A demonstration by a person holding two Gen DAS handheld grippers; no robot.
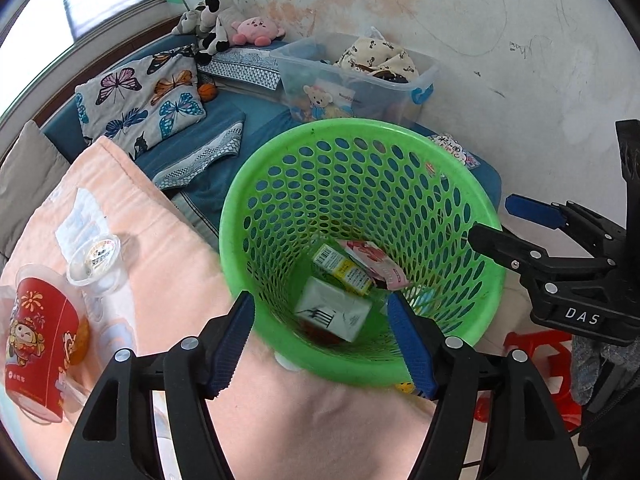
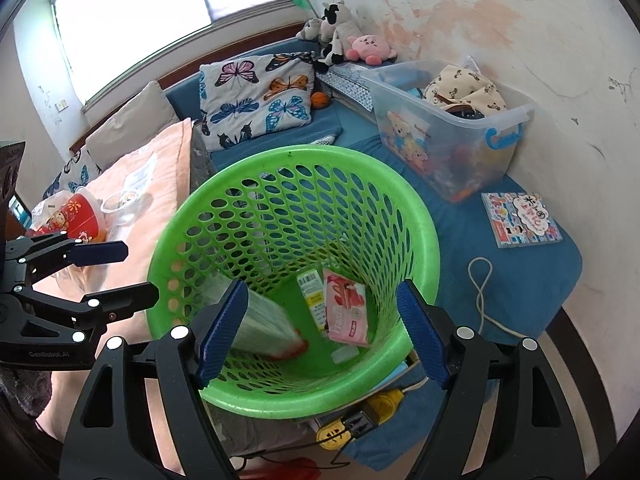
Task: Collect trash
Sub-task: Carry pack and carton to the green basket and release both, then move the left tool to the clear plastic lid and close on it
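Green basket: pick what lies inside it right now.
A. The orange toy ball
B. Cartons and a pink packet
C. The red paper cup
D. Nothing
B: the green basket holds a white carton, a yellow carton and a pink packet; the red paper cup lies outside on the blanket.

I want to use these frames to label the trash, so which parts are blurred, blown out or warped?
Left wrist view: the white carton in the green basket is motion-smeared; the window top left is blown out. Right wrist view: the same carton is badly streaked, the pink packet reads sharp, the window glares white. Both views bow straight lines near the edges.
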